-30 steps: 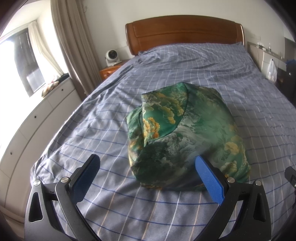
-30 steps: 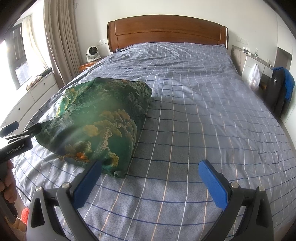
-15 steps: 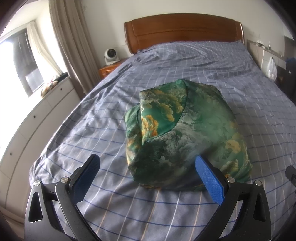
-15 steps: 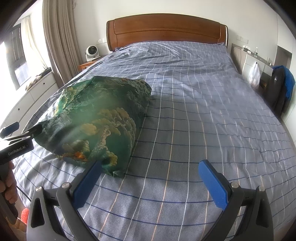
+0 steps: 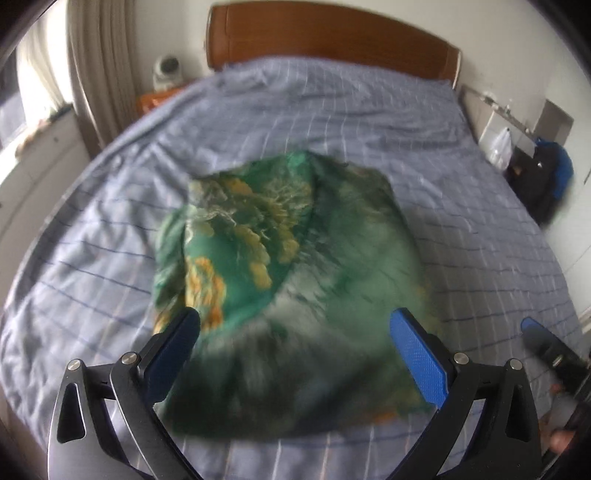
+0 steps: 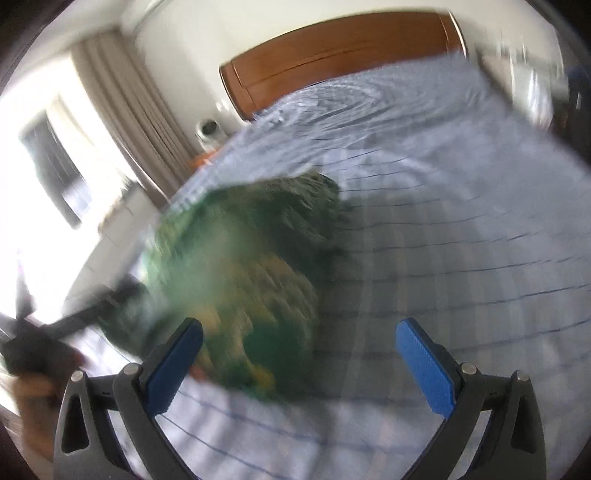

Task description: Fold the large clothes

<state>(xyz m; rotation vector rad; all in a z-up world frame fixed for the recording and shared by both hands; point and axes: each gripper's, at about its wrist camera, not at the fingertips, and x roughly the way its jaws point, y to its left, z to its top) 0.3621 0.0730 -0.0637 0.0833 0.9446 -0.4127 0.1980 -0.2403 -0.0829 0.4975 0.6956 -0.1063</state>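
A green garment with a yellow and white print (image 5: 288, 280) lies folded in a compact bundle on the blue checked bed cover (image 5: 332, 122). My left gripper (image 5: 295, 354) is open and empty, its blue pads over the bundle's near edge. My right gripper (image 6: 299, 358) is open and empty, to the right of the bundle (image 6: 240, 266), tilted. Both views are blurred by motion. The right gripper's tip also shows at the right edge of the left wrist view (image 5: 546, 343), and the left gripper shows at the left edge of the right wrist view (image 6: 37, 347).
A wooden headboard (image 5: 325, 33) stands at the far end of the bed. A nightstand with a small white fan (image 5: 166, 70), curtains and a white cabinet are on the left. A dark bag (image 5: 546, 177) and a white shelf are on the right.
Both grippers have moved quickly. The left one has come closer over the bundle. The right one has rolled and swung left toward the bundle. The garment lies as before.
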